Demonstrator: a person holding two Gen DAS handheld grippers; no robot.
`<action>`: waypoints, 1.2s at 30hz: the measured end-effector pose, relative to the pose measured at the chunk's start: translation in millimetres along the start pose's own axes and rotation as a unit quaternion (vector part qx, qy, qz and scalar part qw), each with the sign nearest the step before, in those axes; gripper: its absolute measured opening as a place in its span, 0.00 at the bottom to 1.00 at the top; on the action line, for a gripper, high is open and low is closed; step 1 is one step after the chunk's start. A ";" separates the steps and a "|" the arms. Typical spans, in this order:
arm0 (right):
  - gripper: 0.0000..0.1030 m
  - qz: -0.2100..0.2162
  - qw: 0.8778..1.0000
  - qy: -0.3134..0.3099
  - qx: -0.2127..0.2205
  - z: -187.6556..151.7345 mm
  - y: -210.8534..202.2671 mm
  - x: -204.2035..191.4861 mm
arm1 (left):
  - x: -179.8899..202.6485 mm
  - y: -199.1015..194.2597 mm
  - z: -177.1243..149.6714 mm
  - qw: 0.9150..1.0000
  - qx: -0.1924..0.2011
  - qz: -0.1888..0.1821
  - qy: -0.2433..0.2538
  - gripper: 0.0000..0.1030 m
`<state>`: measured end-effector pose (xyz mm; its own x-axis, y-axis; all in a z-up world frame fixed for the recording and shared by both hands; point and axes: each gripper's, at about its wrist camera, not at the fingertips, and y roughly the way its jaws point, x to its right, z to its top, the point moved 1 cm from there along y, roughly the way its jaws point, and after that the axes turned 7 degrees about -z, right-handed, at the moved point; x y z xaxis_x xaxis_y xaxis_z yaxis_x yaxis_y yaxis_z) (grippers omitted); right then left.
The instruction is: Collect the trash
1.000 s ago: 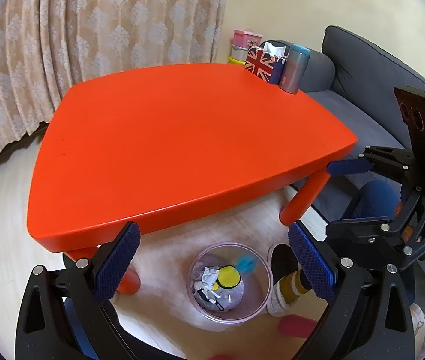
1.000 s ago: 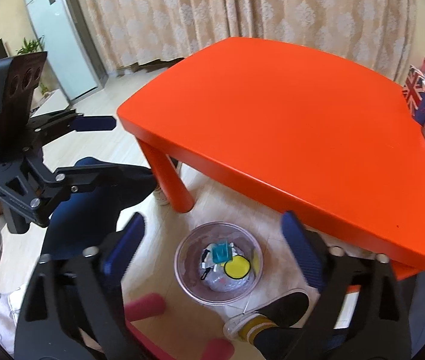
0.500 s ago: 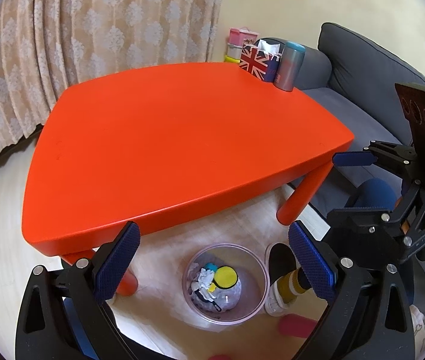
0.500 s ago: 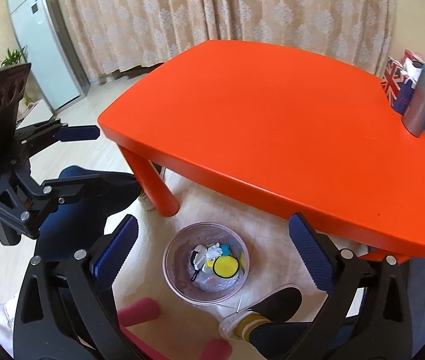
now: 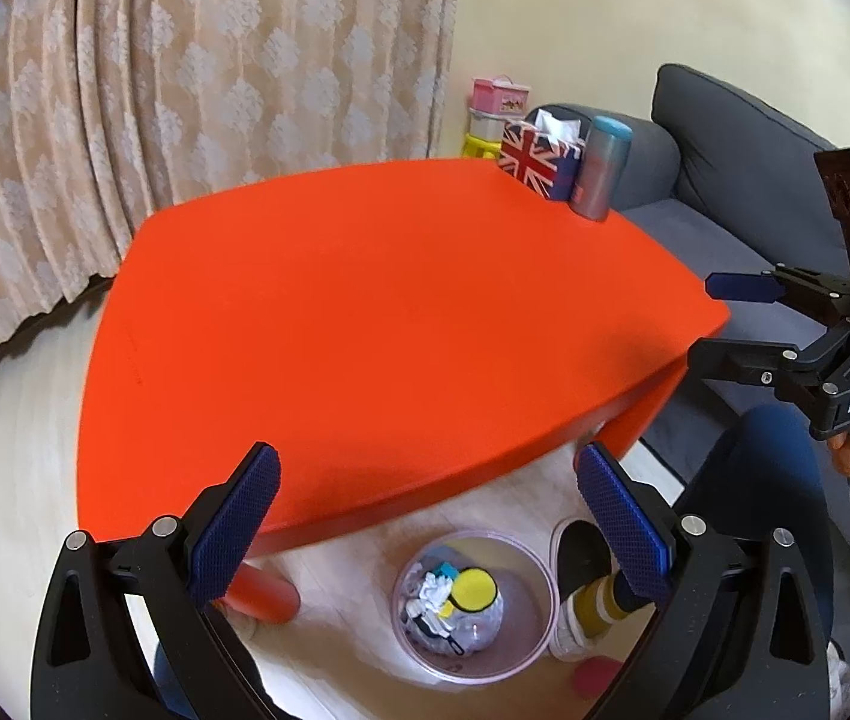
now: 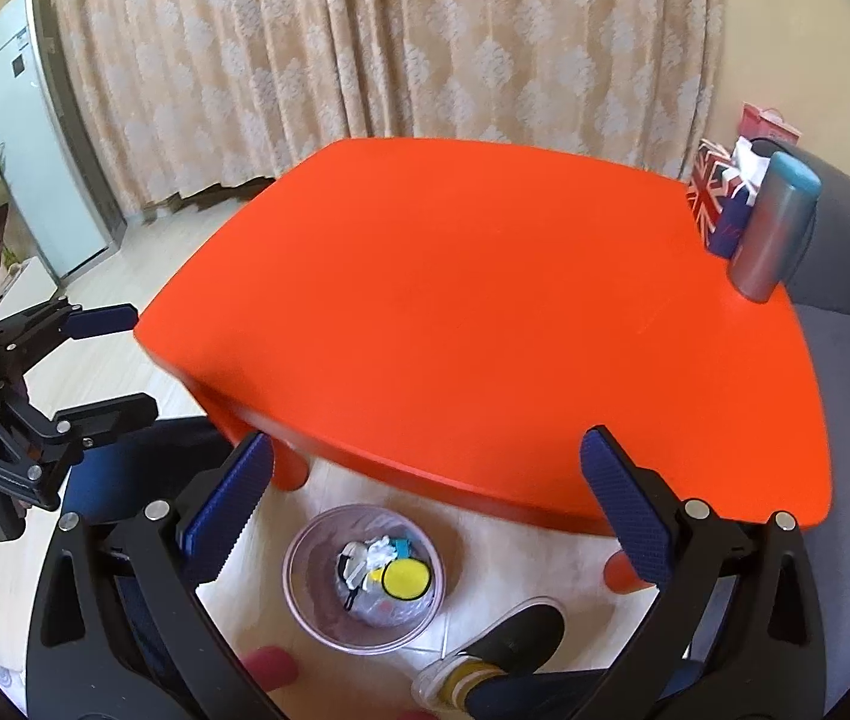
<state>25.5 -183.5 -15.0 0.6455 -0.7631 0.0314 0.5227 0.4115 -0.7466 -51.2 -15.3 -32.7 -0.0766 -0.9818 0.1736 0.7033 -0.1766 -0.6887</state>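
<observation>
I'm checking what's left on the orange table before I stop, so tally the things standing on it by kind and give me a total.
Union Jack tissue box: 1
Metal tumbler with a teal lid: 1
Loose trash on the orange table: 0
Total: 2, both at the far corner by the sofa.

One orange table, one clear trash bin on the floor, one Union Jack tissue box, one grey tumbler, two handheld grippers, left gripper, right gripper, one grey sofa
</observation>
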 end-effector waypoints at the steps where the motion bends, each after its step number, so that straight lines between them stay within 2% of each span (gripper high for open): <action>1: 0.97 -0.002 1.000 0.001 0.002 3.5 -0.3 2.3 | -1.3 -0.9 3.4 1.000 0.003 0.001 -0.001 0.93; 7: 0.97 -0.016 1.000 0.015 0.013 19.5 -3.1 14.8 | -6.0 -3.6 25.5 1.000 0.016 0.024 -0.001 0.93; 19: 0.97 -0.038 0.998 0.034 0.046 47.1 -14.8 32.7 | -13.3 -8.2 58.2 0.999 0.042 0.029 -0.006 0.94; 30: 0.97 -0.040 0.997 0.025 0.054 57.7 -16.9 31.2 | -15.2 -3.4 72.8 0.997 0.041 0.071 -0.014 0.94; 36: 0.97 -0.040 0.997 0.024 0.055 58.6 -16.5 31.1 | -18.4 -7.1 75.3 0.996 0.043 0.068 -0.022 0.94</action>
<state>69.6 -184.9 37.2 0.5733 -0.8176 0.0540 0.6309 0.3984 -0.6657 -1.6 9.2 22.0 0.0533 -0.9921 0.1139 0.7634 -0.0331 -0.6451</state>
